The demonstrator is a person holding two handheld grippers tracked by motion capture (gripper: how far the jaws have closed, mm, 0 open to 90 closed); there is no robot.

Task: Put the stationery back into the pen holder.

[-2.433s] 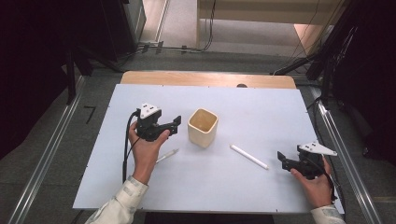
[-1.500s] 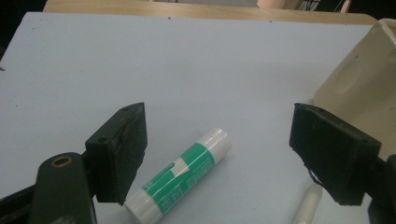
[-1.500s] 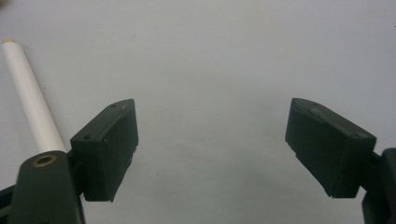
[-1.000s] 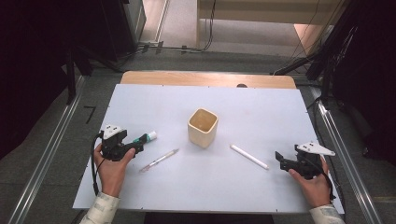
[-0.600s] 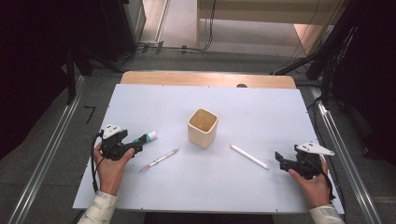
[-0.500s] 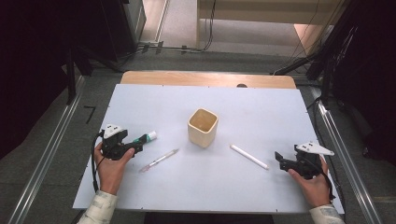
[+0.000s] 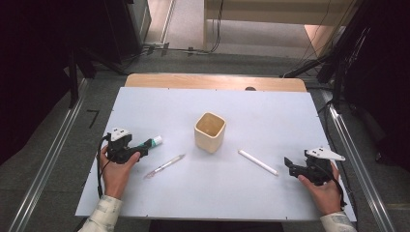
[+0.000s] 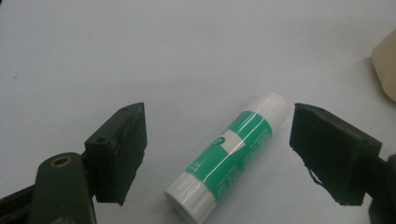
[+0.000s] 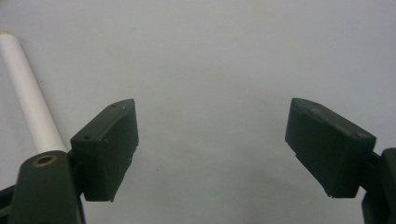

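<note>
1. Seen from high view: white table (image 7: 145,101) w/ beige square cup (image 7: 210,131) standing upright near centre; inside looks empty, as far as visible.
2. Left gripper (image 7: 138,152) held low at table's left side, jaws spread wide around a green-and-white glue stick (image 8: 229,156). In left gripper view: stick lying flat on table between the jaws, angled, w/ clear gaps either side; pads not touching it. So not gripped yet.
3. Glue stick well apart from cup, to cup's left; white cap end pointing roughly toward cup.
4. Clear pen (image 7: 165,166) lying flat btwn glue stick and cup, nearer the front edge; untouched.
5. White stick (image 7: 257,161) (marker or chalk, can't tell) lying flat to cup's right; its end also visible at left edge of right gripper view (image 9: 29,100).
6. Right gripper (image 7: 289,164) resting at table's right side, jaws spread wide, nothing btwn them; white stick just beside, not touched.
7. Progress, as judged: early stage. Likely aim = loading items into cup. Nothing in cup so far; three items left on table. Step in hand: closing on glue stick, then lift and carry to cup.
</note>
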